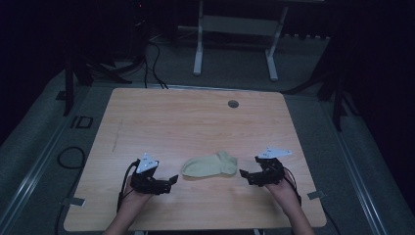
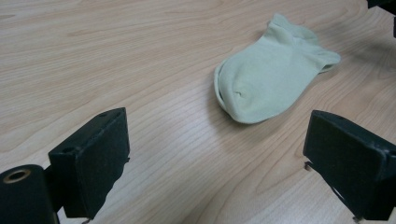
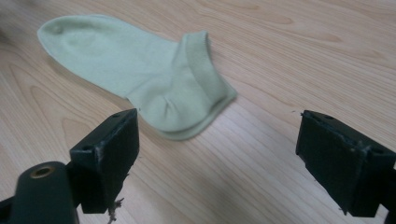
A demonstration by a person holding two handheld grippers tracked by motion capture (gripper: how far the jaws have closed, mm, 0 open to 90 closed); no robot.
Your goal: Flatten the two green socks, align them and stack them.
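Light wooden table, one pale green sock flat on it.

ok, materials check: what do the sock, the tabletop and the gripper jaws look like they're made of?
Sock: soft knit fabric, pale green, matte; ribbed cuff and limp folds suggest cotton blend, fibre uncertain.
Tabletop: light wood-grain surface, smooth with a slight sheen; probably laminate rather than solid wood.
Left gripper and right gripper: jaws are black, blocky, matte, likely plastic or rubber-faced; the right gripper's pad edges look frayed.

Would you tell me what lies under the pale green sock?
The sock lies flat on the wooden table; bare wood shows all around it. Whatever is beneath the fabric stays covered.
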